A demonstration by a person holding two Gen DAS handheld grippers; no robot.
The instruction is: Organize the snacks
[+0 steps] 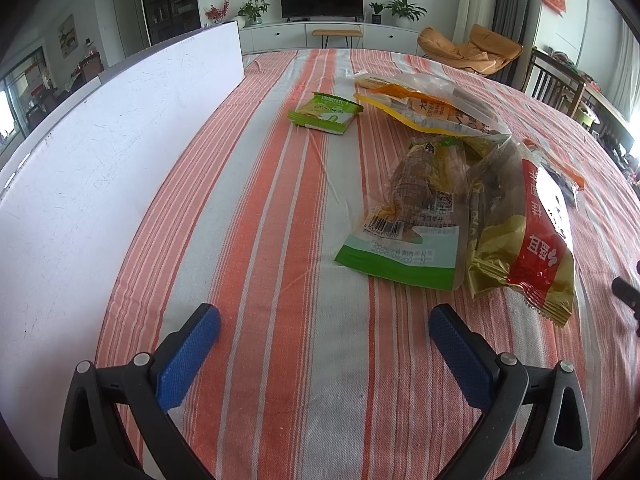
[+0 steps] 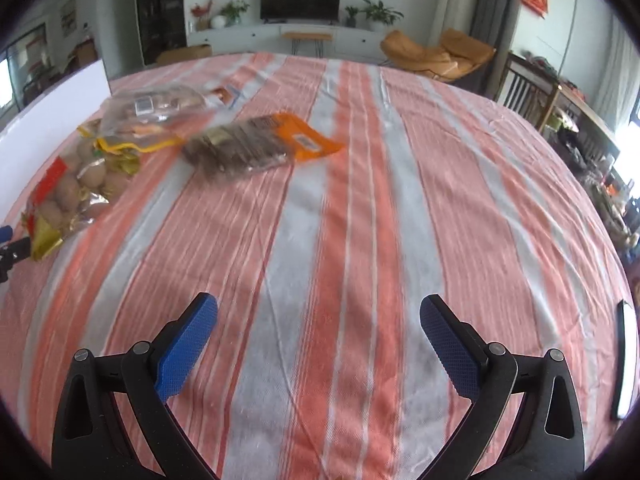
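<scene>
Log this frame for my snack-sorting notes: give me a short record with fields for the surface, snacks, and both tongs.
surface: striped tablecloth, white board along its left edge
snacks: small green packet lying apart; green-edged clear bag; red and gold bag; yellow-edged bag; orange-ended biscuit pack
left tongs: open, empty, short of the green-edged clear bag
right tongs: open, empty, over bare cloth

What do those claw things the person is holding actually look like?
Both look alike. The left claw and the right claw each have two black plastic arms with triangular cut-outs and silver round pins, ending in bright blue, finely textured pads. No cables, sleeves or hands show.
</scene>
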